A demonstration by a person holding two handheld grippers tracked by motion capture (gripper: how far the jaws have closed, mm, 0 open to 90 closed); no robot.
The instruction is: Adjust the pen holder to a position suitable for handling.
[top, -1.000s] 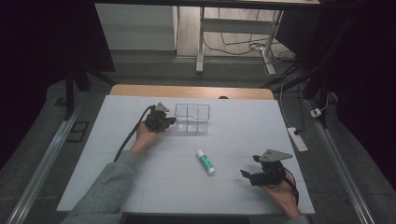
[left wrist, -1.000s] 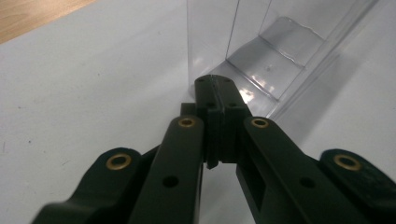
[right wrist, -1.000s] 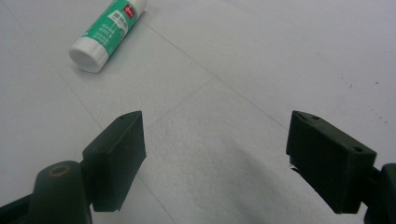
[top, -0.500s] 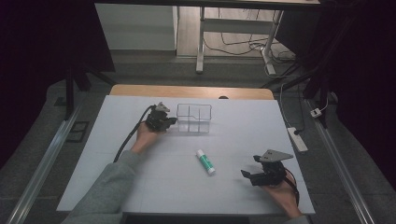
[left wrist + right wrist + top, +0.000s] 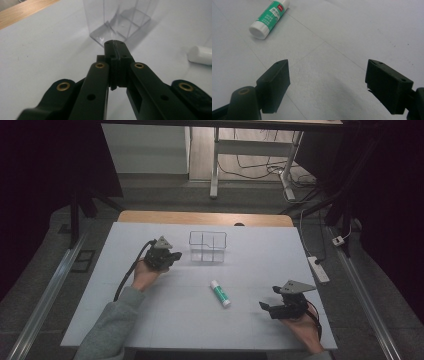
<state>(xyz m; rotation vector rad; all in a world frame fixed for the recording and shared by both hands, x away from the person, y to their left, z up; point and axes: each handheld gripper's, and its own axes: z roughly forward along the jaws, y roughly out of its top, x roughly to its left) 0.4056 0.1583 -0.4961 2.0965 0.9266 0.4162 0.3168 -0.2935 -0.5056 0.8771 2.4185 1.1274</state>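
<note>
Clear, thin plastic makes up the divided organiser box [image 5: 207, 247], which stands upright toward the far middle of the white worktop [image 5: 150, 325]. It looks light, stiff and rather brittle, with slick walls, so I judge it would slide or tip if nudged; a hold on a top rim or a divider wall seems best. Just left of it, the left hand-held gripper [image 5: 172, 256] has its jaws pressed fully together with nothing between them, tips pointing at the box's near corner but apart from it. Nearer the middle lies a green-and-white glue stick [image 5: 220, 293] on its side: light, rigid, round and likely to roll, best taken across its barrel. At the right, the right hand-held gripper [image 5: 264, 306] stands wide open and empty, well apart from the stick. Nothing lies between either gripper and these things.
</note>
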